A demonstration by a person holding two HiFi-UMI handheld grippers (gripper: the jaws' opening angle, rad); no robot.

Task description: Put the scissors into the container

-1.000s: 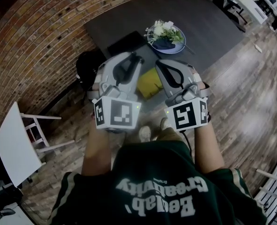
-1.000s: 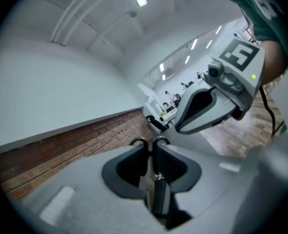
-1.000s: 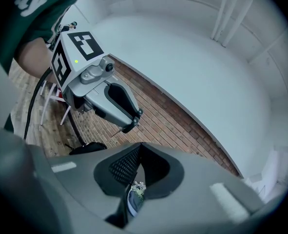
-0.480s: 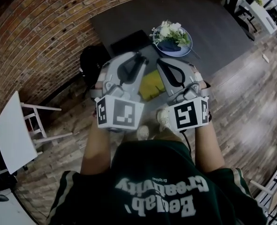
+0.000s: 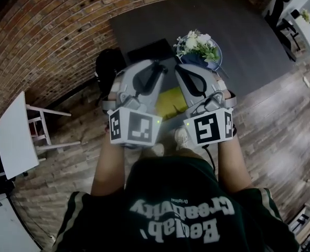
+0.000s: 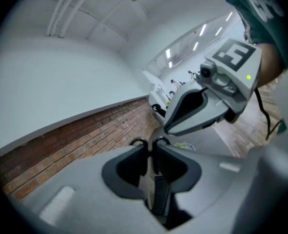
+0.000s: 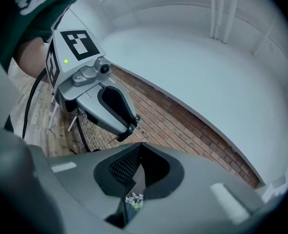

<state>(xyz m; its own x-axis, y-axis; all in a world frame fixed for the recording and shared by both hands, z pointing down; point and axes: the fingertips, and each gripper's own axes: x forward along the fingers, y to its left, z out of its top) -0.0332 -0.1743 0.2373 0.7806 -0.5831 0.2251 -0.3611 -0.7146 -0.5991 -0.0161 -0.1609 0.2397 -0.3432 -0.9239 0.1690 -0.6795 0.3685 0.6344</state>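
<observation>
Brick wall [image 5: 50, 30] curves behind the dark table [image 5: 249, 46], and wooden floor [image 5: 280, 130] spreads on its near side. Well to the left of the table stands a white chair [image 5: 13, 135]. A black bag [image 5: 108, 62] sits on the floor against the table's left corner.

Over the table's near edge we hold the left gripper [image 5: 153, 70]. Its jaws are drawn close with only a narrow gap between them. They are clamped on the scissors [image 6: 139, 140], whose two black handle loops stick up just past the fingertips. From the right gripper view a thin point shows below that same tip. The scissors are therefore in our left claw, above the table's near edge.

Just right of it, on the table's near edge, lies the yellow container [image 5: 171, 101], partly hidden between both grippers. Beside that, also over the near edge, we hold the right gripper [image 7: 141, 147]. Its jaws meet at the tips with nothing between them.

Further onto the table, flowers [image 5: 198, 42] rest on a blue plate [image 5: 218, 56].
</observation>
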